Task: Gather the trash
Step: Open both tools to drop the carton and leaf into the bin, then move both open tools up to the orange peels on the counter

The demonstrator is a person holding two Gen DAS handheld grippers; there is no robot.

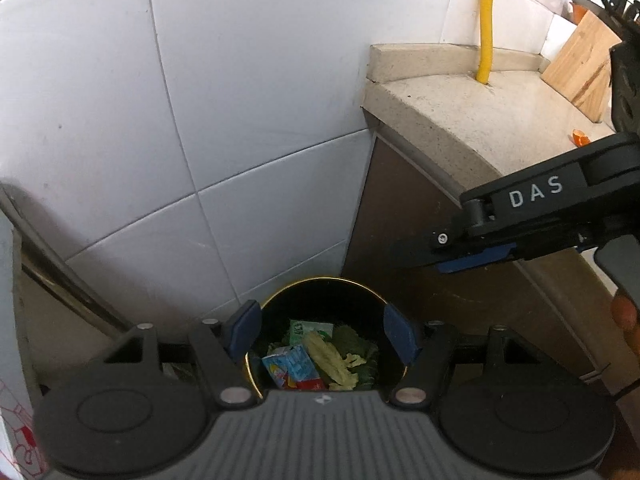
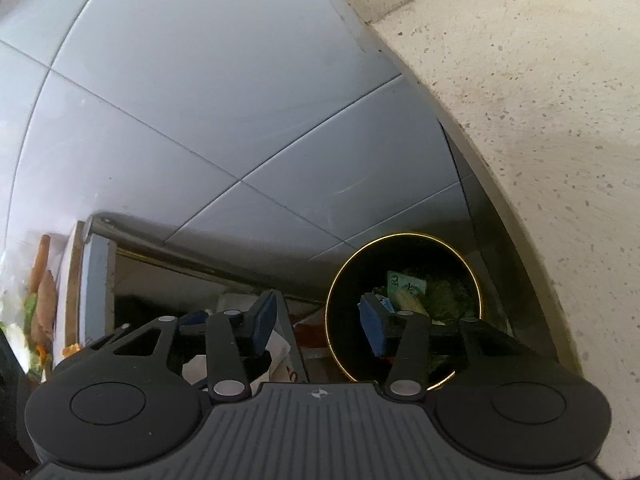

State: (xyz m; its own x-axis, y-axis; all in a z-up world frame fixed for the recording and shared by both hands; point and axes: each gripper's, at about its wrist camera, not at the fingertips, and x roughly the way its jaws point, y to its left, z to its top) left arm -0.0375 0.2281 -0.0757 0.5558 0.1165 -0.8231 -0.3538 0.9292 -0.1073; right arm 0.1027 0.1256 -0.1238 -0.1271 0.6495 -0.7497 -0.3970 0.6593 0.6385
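Observation:
A black trash bin [image 1: 320,286] with a gold rim stands on the floor in the corner by the tiled wall. In it lie a blue carton [image 1: 292,372], a pale yellow scrap [image 1: 330,358], green leaves and a green packet. My left gripper [image 1: 320,334] is open and empty, held above the bin's mouth. My right gripper [image 2: 318,326] is open and empty, over the bin's left rim [image 2: 332,280]; it also shows in the left wrist view [image 1: 460,248] at the right. An orange peel [image 1: 580,137] lies on the counter.
A speckled stone counter [image 1: 460,116] over a brown cabinet stands right of the bin. A wooden cutting board [image 1: 580,68] leans at its back, beside a yellow pipe [image 1: 489,20]. White tiled wall is behind. A box and shelf edge sit left of the bin [image 2: 96,280].

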